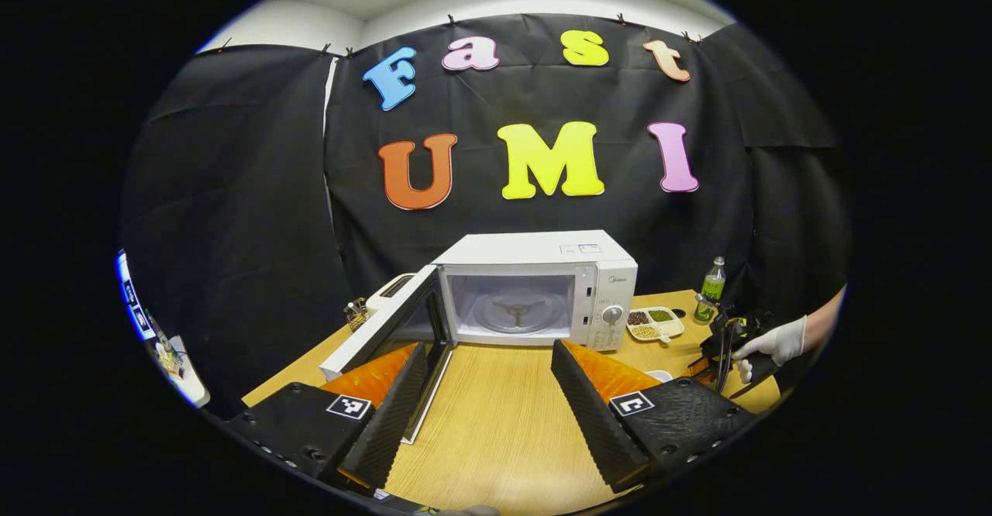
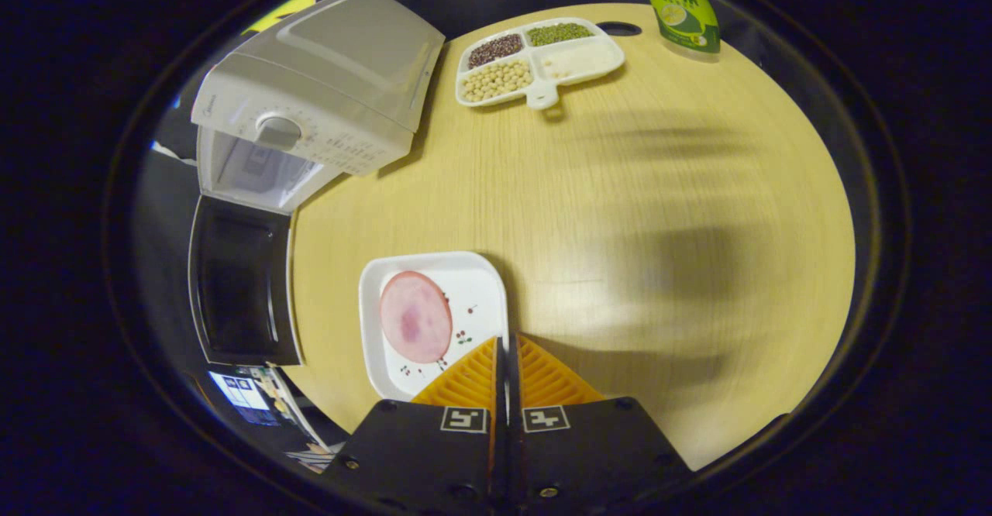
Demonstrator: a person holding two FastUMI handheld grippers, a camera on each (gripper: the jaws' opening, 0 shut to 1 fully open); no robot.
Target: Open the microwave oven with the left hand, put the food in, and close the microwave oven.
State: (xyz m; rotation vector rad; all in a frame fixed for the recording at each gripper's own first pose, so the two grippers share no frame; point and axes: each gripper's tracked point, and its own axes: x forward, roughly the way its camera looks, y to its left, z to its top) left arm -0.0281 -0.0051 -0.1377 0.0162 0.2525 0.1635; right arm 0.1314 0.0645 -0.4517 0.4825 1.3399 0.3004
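Closest up in the left gripper view are the left gripper's (image 1: 490,392) own fingers, spread wide with nothing between them, just bare table (image 1: 496,415) showing in the gap. Straight ahead at 12 o'clock sits the microwave (image 1: 542,287), door (image 1: 391,330) swung fully open toward 9 o'clock, turntable visible inside and nothing on it. Off at 3 o'clock there's a divided tray (image 1: 656,323) of beans and grains, a green bottle (image 1: 710,291) behind it, and a gloved hand (image 1: 775,342) holding the right gripper (image 1: 725,345); from this far off its fingers are too small to read.

Right gripper view looks down at the table. Its fingers (image 2: 473,376) are pressed together, no gap I can make out, right at the plate's (image 2: 480,283) near edge at 6 o'clock. Can't tell if they're pinching the rim or just closed over it. That white square plate has the food on it, a round pink ham slice (image 2: 415,317), sitting left of centre. It's still out on the table, not in the microwave, which is up at 10 o'clock with its door hanging open. Tray is at 12 o'clock, bottle at 1.
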